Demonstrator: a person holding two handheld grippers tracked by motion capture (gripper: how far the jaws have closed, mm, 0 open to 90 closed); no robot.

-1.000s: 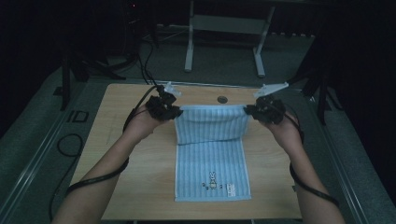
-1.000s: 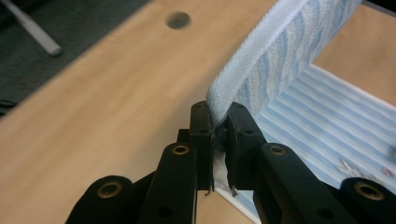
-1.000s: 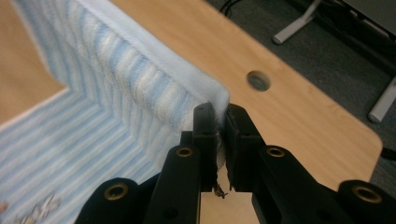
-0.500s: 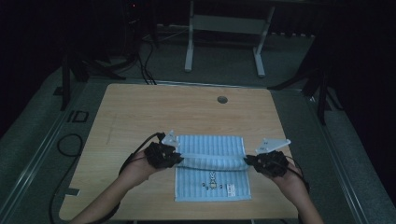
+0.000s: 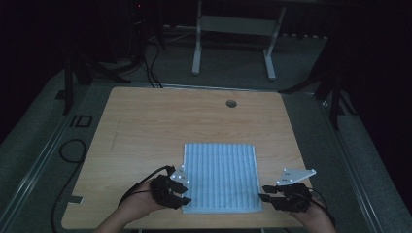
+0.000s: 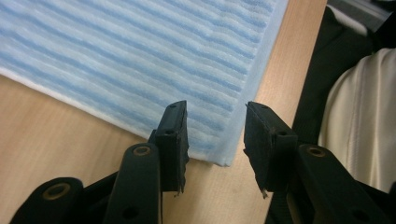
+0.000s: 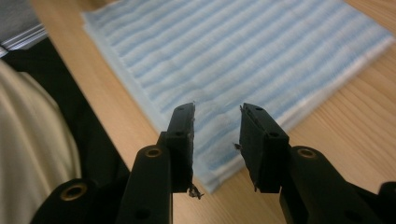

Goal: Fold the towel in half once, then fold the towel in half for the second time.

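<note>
Fold laid | left gripper (image 5: 180,190) jaws just parted, letting go of the striped towel (image 5: 221,175) at its near-left corner | right gripper (image 5: 270,194) likewise just opened at the near-right corner | towel lies doubled on the table (image 5: 145,126) between both, edges matched, near the front edge.

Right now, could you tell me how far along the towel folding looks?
Done: the striped towel lies folded in half, flat on the table, its layered edges stacked at the near corners. In hand: the left claw and right claw have just been opening, each standing apart over a near corner with no cloth pinched. Left: probably pulling both claws away, and perhaps another fold.
</note>
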